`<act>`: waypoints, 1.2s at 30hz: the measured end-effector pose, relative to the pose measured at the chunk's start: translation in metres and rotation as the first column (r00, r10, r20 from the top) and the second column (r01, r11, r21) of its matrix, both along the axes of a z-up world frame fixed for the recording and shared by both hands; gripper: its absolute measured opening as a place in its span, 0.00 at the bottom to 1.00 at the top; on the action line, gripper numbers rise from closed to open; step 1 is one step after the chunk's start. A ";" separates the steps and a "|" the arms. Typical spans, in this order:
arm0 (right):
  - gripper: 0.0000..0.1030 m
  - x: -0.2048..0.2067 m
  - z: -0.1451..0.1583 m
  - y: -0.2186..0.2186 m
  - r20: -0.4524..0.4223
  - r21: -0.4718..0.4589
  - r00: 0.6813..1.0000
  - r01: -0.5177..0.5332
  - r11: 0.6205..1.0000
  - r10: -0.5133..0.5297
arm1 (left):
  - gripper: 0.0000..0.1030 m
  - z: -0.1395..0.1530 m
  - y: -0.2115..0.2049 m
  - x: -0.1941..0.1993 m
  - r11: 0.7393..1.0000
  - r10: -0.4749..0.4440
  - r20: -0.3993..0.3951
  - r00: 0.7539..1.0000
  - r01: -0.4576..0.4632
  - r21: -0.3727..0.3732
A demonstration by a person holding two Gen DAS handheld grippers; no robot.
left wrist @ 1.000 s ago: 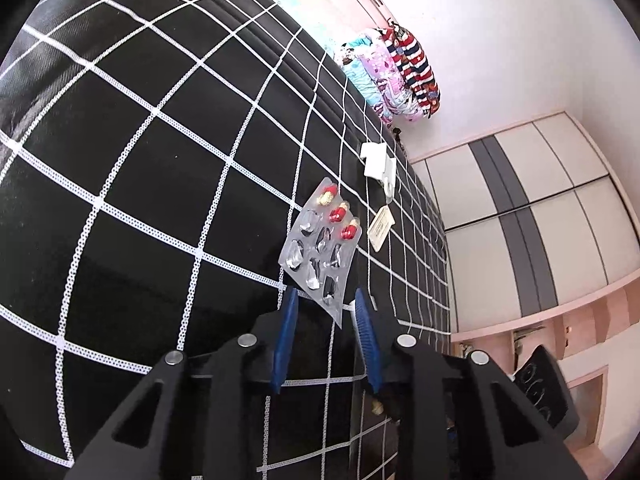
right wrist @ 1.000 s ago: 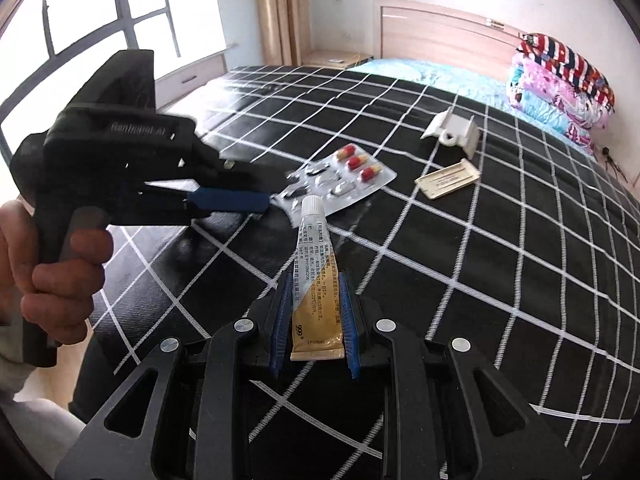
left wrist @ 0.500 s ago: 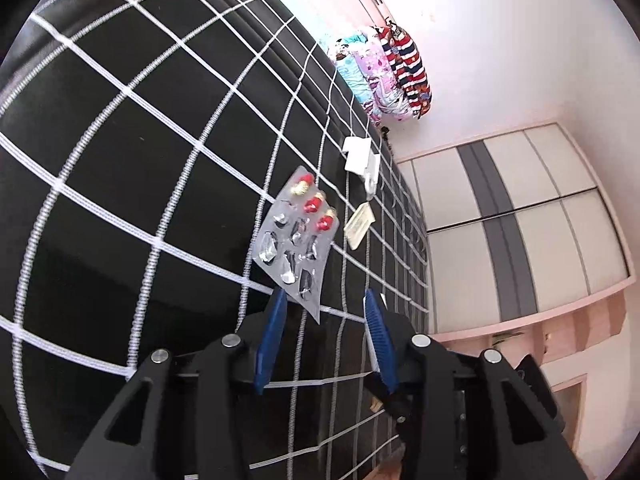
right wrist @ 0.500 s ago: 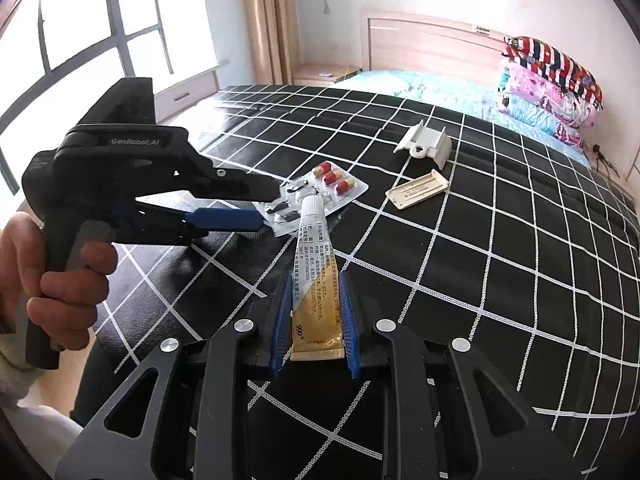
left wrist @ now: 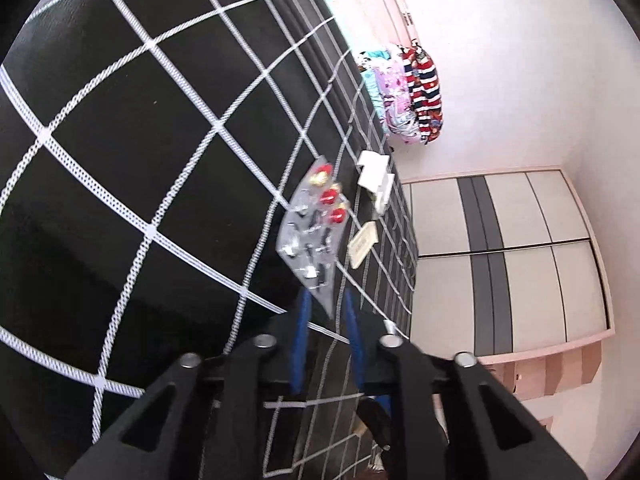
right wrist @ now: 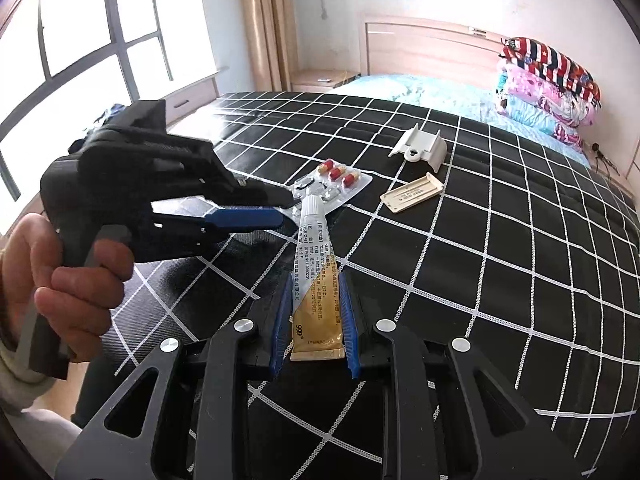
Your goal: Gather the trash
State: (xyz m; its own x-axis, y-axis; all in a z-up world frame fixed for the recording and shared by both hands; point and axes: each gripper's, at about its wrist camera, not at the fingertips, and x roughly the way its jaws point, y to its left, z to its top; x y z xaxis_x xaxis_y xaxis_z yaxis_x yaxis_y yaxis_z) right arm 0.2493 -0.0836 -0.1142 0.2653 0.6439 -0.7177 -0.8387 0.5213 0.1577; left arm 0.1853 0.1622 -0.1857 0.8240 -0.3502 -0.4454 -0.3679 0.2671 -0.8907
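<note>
A silver blister pack [left wrist: 311, 236] with three red capsules lies on the black checked bed cover [left wrist: 120, 160]. My left gripper [left wrist: 325, 300] is open, turned on its side, with the pack's near corner between its blue fingers. In the right wrist view the left gripper [right wrist: 276, 208] reaches the blister pack [right wrist: 336, 184] from the left. My right gripper [right wrist: 316, 292] is shut on a white and gold ointment tube [right wrist: 316, 280], held above the cover.
A white plastic bracket [right wrist: 420, 150] and a flat beige tag [right wrist: 412, 192] lie beyond the pack. Folded bedding [right wrist: 548, 88] is stacked by the headboard. A window is at left, a wardrobe [left wrist: 508, 256] beyond the bed edge.
My left gripper has moved forward so its fingers now straddle the blister pack's near corner. The right gripper has pulled back a little with the tube still held.
</note>
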 end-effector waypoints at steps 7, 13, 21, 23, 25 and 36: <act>0.23 0.002 0.000 -0.003 0.002 0.000 1.000 0.007 1.000 -0.007 | 0.00 0.002 0.000 -0.005 0.996 -0.011 -0.017 1.000 0.012 0.090; 0.23 0.002 0.003 -0.004 0.013 -0.001 1.000 0.009 1.000 -0.009 | 0.00 0.033 -0.010 -0.007 0.938 -0.079 -0.081 0.994 0.102 0.330; 0.23 0.004 0.001 -0.006 0.013 -0.002 1.000 0.018 1.000 -0.018 | 0.32 0.065 -0.047 -0.003 0.672 -0.075 -0.175 0.982 0.179 0.719; 0.23 0.005 0.001 -0.006 0.012 -0.001 1.000 0.021 1.000 -0.021 | 0.63 0.068 -0.050 0.000 0.628 -0.068 -0.155 0.986 0.163 0.761; 0.23 0.006 0.001 -0.007 0.014 -0.002 1.000 0.023 1.000 -0.023 | 0.63 0.071 -0.056 0.004 0.579 -0.080 -0.156 0.984 0.173 0.796; 0.23 0.017 0.004 -0.018 0.023 -0.001 0.997 0.067 0.998 -0.067 | 0.63 0.057 -0.061 0.040 0.530 -0.176 -0.255 0.951 0.310 0.789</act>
